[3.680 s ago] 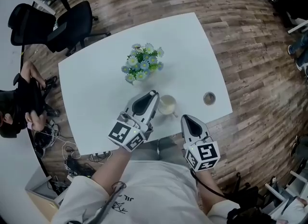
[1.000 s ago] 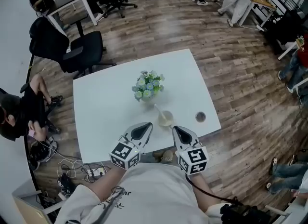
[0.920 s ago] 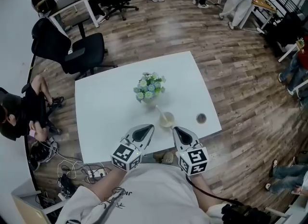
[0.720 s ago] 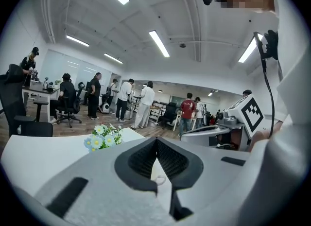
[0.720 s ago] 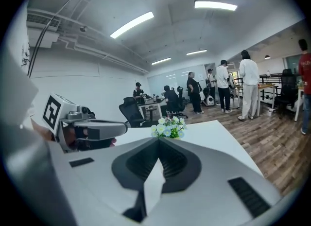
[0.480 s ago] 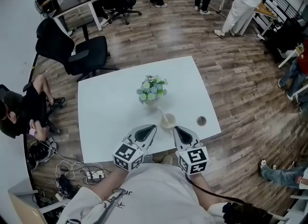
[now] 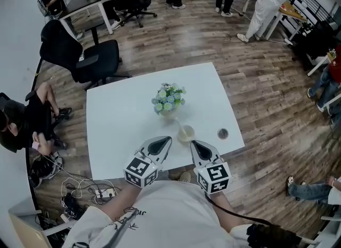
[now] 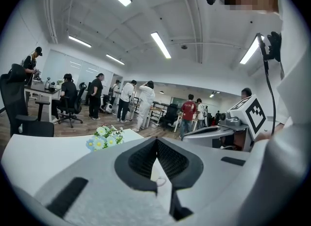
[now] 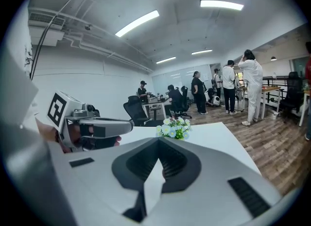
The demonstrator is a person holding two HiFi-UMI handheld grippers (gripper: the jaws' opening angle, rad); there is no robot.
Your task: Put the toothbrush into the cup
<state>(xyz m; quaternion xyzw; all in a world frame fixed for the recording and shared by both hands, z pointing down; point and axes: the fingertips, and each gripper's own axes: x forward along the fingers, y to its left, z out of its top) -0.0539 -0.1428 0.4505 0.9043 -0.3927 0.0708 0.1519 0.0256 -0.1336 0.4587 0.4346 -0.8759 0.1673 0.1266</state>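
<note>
— How do our two grippers stand?

— We see the left gripper [image 8: 156, 141] with its jaws pressed together at the tip, and nothing is between them. The right gripper [image 9: 158, 140] is the same: jaws together, empty. We hold both low over the near edge of the table [image 7: 117, 119], side by side, with the tips pointing away from us.

— And where is the toothbrush?

— The toothbrush [image 7: 178, 124] stands in the cup [image 7: 186, 133]. From the head view we see only a thin pale handle. It rises out of the cup and leans toward the flowers [image 7: 168, 97]. It is too small for us to tell the bristles or the colour more exactly.

— How does the cup look?

— It is small, round and cream-white, and it stands upright near the table's front edge, just beyond the two tips and between them. The blue and white flowers stand behind it, near the middle. A small dark round thing [image 7: 222, 133] lies to the right of the cup, apart from it.
</note>
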